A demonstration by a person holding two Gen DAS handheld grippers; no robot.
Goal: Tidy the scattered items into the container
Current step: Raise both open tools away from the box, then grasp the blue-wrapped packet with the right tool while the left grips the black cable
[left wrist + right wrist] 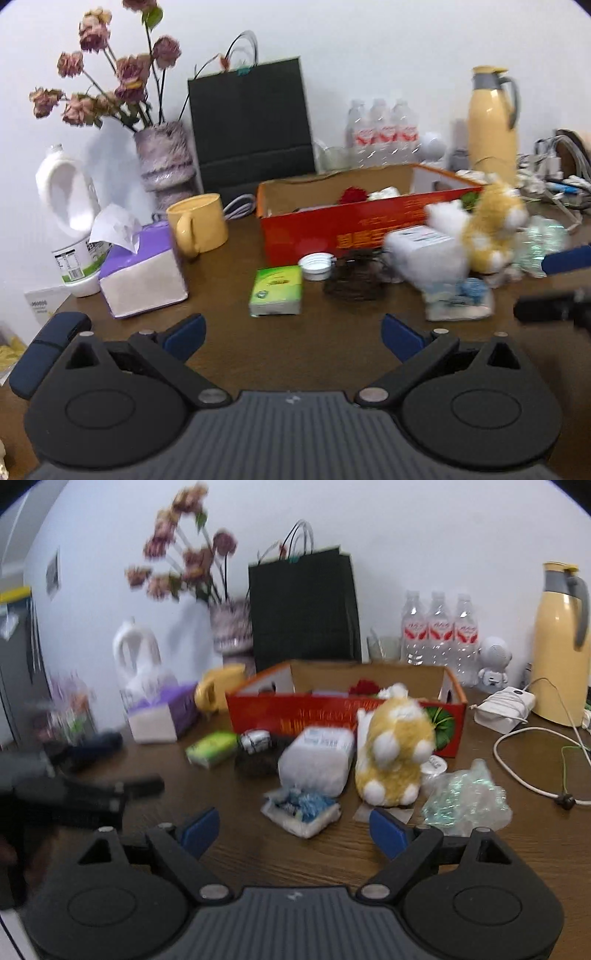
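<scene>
A red cardboard box stands open at the table's middle, with a red flower inside. In front of it lie a yellow-and-white plush toy, a white packet, a blue-and-white packet, a green tissue pack, a dark wire ball, a white lid and crumpled clear plastic. My left gripper is open and empty, near the green pack. My right gripper is open and empty, near the blue-and-white packet.
A purple tissue box, yellow mug, white jug, vase of flowers, black bag, water bottles, yellow thermos and white charger with cables ring the table.
</scene>
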